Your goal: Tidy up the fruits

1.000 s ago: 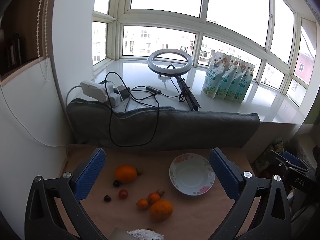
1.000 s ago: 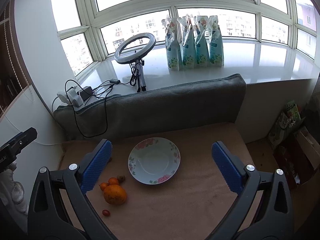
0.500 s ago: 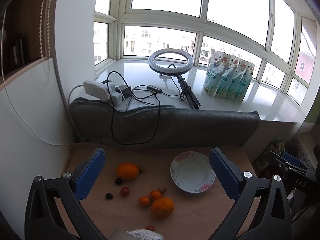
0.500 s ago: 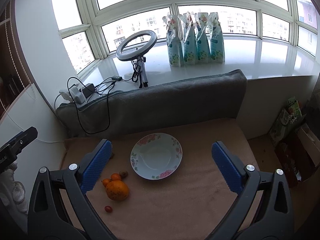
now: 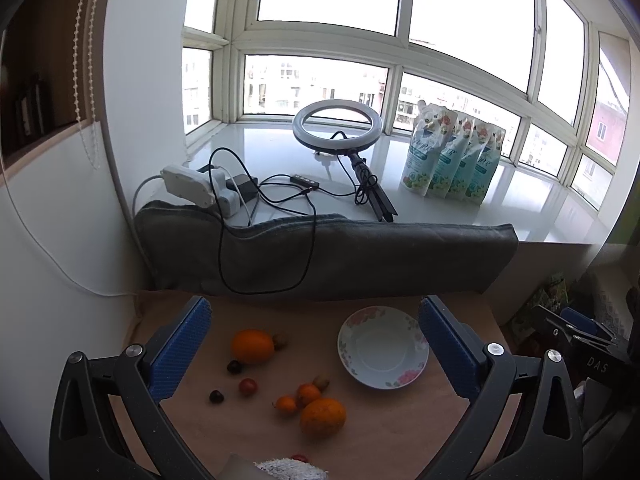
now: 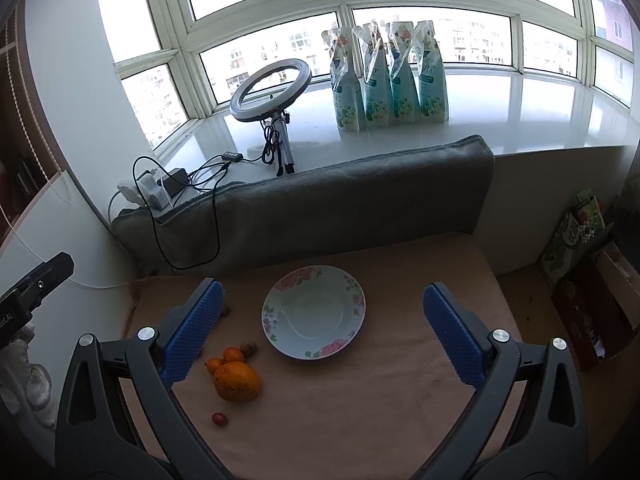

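While both the left gripper and right gripper hang with jaws apart and empty, the plate holds nothing, so picking the first orange appears next.

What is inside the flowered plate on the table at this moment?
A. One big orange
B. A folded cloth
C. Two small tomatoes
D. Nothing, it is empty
D: the flowered plate shows only its bare white centre, while the big oranges and the small fruits all lie on the table beside it.
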`<state>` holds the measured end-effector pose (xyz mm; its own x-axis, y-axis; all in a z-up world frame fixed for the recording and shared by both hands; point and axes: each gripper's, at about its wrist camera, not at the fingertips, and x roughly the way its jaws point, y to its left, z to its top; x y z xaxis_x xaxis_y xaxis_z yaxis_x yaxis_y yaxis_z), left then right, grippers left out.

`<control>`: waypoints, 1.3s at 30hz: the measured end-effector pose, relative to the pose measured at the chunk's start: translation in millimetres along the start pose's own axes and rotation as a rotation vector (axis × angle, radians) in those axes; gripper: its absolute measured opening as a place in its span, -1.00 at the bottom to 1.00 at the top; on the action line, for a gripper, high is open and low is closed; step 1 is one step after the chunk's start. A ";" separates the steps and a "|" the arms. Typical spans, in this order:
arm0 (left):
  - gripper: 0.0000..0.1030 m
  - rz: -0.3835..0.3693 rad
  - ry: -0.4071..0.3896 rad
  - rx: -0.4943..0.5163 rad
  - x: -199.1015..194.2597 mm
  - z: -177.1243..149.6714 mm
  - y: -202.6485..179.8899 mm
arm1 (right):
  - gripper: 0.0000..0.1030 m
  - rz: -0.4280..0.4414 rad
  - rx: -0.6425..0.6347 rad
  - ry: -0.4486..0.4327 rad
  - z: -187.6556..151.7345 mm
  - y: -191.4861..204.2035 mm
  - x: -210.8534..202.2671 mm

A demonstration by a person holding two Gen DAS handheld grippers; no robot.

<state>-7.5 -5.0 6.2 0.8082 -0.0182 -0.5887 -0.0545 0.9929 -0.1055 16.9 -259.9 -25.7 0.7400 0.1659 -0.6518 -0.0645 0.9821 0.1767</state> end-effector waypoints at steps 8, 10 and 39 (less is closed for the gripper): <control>0.99 -0.008 0.004 -0.003 2.7 2.0 0.5 | 0.98 0.002 0.003 0.007 0.1 -0.2 3.5; 0.99 -0.007 0.004 -0.001 2.8 2.2 0.5 | 0.98 0.002 0.005 0.009 0.6 0.5 5.1; 0.99 0.039 0.134 -0.069 35.1 -27.5 33.1 | 0.98 -0.001 0.041 0.141 -17.8 -6.2 42.5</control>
<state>2.9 24.1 -40.0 0.7192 -0.0001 -0.6948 -0.1281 0.9828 -0.1327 36.8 -257.3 -67.7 0.6389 0.1781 -0.7484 -0.0338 0.9784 0.2039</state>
